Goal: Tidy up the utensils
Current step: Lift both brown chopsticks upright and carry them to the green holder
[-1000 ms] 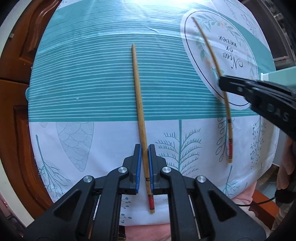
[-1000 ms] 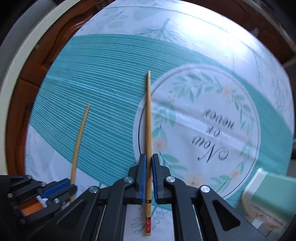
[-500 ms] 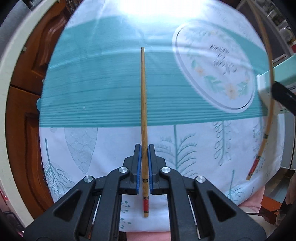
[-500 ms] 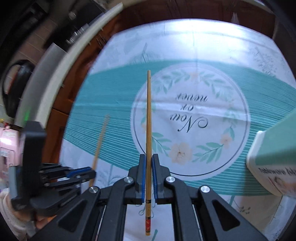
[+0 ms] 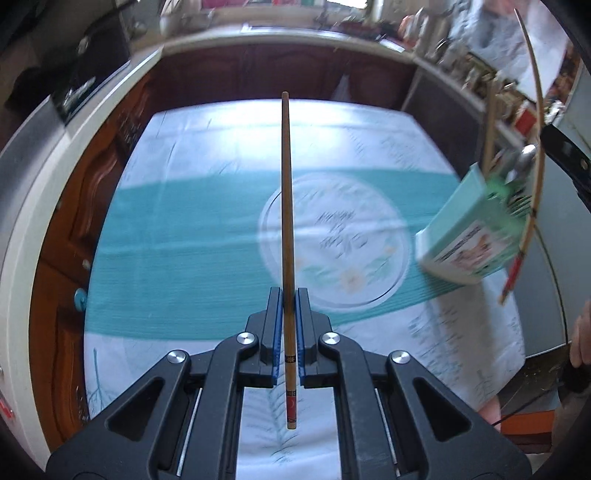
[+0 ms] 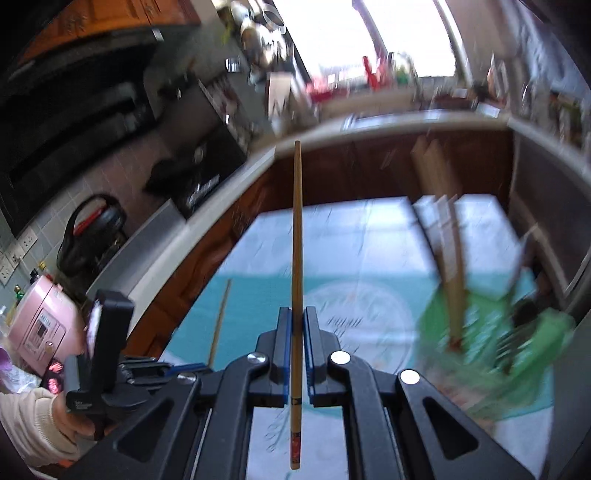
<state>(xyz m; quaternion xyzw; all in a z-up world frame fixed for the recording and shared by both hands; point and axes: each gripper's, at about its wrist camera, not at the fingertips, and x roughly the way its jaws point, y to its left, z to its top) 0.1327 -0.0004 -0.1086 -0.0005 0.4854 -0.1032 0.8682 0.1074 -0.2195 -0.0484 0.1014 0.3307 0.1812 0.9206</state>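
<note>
Left wrist view: both grippers' fingers (image 5: 274,325) are clamped near the red ends of stiff, light, slippery chopsticks (image 5: 287,229), holder (image 5: 476,232) at two o'clock.

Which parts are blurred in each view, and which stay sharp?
Left wrist view: the left gripper and its chopstick are sharp; cloth and holder smear slightly. Right wrist view: the right gripper and its chopstick are sharp; the holder and window glare blur heavily.
</note>
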